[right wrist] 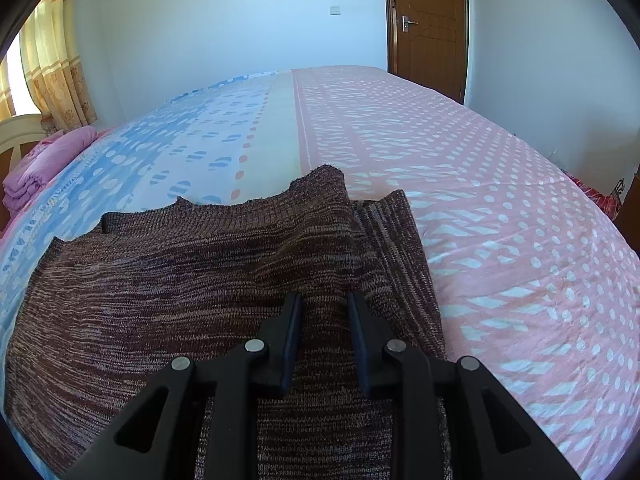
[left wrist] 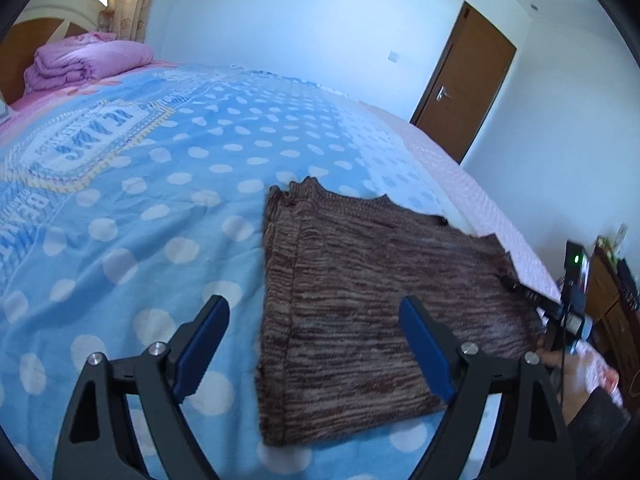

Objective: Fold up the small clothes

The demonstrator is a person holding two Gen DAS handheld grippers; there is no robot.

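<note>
A brown knitted sweater (left wrist: 360,300) lies flat on the bed, its left side folded in. My left gripper (left wrist: 316,344) is open and empty, hovering over the sweater's near left edge. In the right wrist view the sweater (right wrist: 180,280) fills the foreground, with a raised fold running up its right part. My right gripper (right wrist: 324,340) is shut on that raised fold of the sweater and holds it a little off the bed. The right gripper also shows in the left wrist view (left wrist: 560,304) at the sweater's far right edge.
The bed has a blue dotted sheet (left wrist: 140,200) and a pink dotted part (right wrist: 500,220). A folded pink quilt (left wrist: 88,62) lies by the headboard. A brown door (right wrist: 428,28) stands beyond the bed. A wooden cabinet (left wrist: 612,292) stands at the right.
</note>
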